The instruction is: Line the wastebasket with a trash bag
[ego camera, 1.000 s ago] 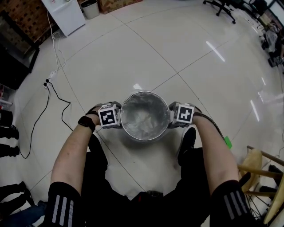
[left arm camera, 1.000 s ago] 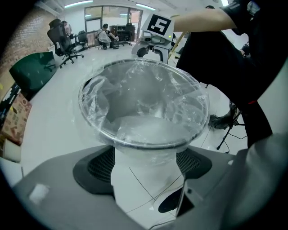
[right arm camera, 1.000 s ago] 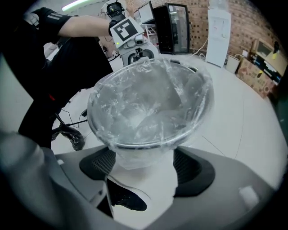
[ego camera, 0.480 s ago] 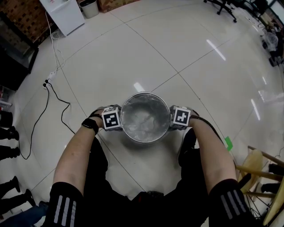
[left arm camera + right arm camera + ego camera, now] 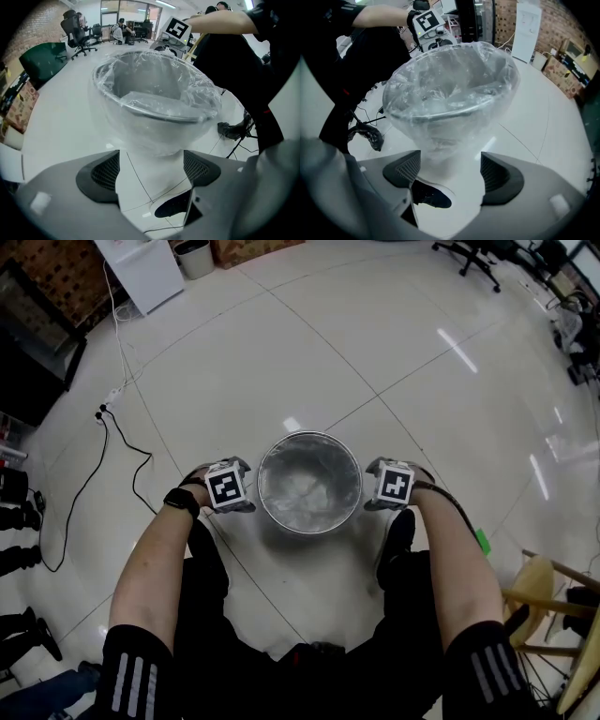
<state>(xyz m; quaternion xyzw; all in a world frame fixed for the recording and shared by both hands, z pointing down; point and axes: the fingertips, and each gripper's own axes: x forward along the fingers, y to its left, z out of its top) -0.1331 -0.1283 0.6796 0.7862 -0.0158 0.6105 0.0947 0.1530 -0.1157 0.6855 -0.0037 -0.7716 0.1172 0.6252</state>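
Note:
A round metal wastebasket (image 5: 309, 482) stands on the tiled floor in front of my legs. A clear trash bag (image 5: 197, 96) lines it, and the bag's edge is folded over the rim and hangs down the outside (image 5: 440, 126). My left gripper (image 5: 240, 493) is just left of the basket and my right gripper (image 5: 377, 491) just right of it, each a small gap away from the wall. In the left gripper view the left gripper (image 5: 150, 171) is open and holds nothing. The right gripper (image 5: 450, 171) is open and empty too.
A white cabinet (image 5: 141, 273) and a small bin (image 5: 192, 257) stand at the far left. A black cable (image 5: 112, 432) runs over the floor on the left. A wooden chair (image 5: 553, 606) is at my right, an office chair (image 5: 469, 254) far back. My shoe (image 5: 398, 535) is beside the basket.
Both grippers have drawn a little outward from the basket's sides. The basket and bag have stayed where they were.

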